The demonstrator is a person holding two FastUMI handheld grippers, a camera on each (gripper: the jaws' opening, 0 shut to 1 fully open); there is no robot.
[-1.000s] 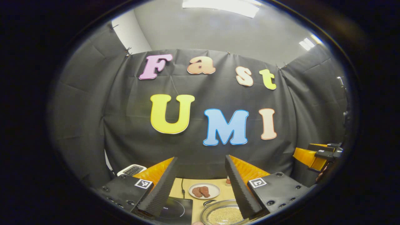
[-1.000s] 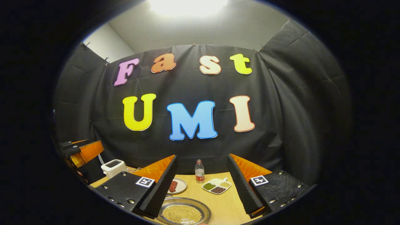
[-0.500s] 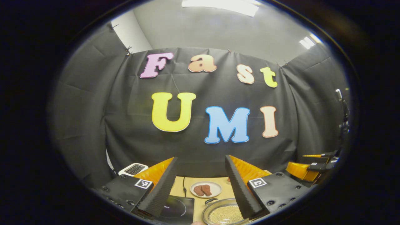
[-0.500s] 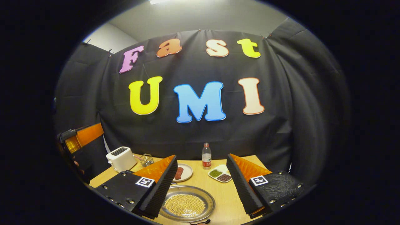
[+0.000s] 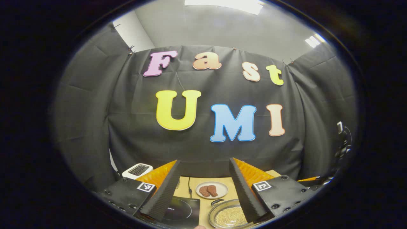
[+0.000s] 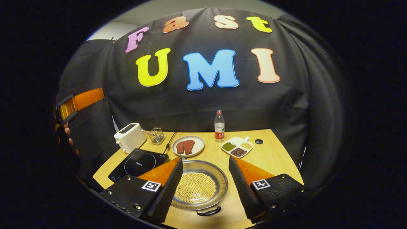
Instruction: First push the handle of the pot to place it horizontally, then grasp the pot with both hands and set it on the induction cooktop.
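The pot [image 6: 197, 187] is a shallow steel pan of yellow beans on the wooden table, with one dark loop handle [image 6: 208, 212] on its near side. The black induction cooktop [image 6: 138, 163] lies to its left. My right gripper [image 6: 205, 160] hovers open above the pot, its fingers either side of it and touching nothing. In the left gripper view my left gripper [image 5: 204, 161] is open and high, pointed at the wall, with the pot [image 5: 229, 216] and its far handle [image 5: 216, 202] low between the fingers and the cooktop [image 5: 181, 208] beside it. In the right gripper view, a hand [image 6: 65, 133] holds the left gripper [image 6: 79, 101] at far left.
Behind the cooktop stand a white toaster [image 6: 128, 136] and a small wire basket [image 6: 156, 135]. A plate of meat [image 6: 187, 146], a water bottle [image 6: 218, 125] and a divided dish of beans [image 6: 237, 147] sit behind the pot. A cable [image 6: 168, 143] runs from the cooktop.
The right gripper has tipped downward, so the whole table has come into its view. The left gripper has tilted down slightly. Both stay open.
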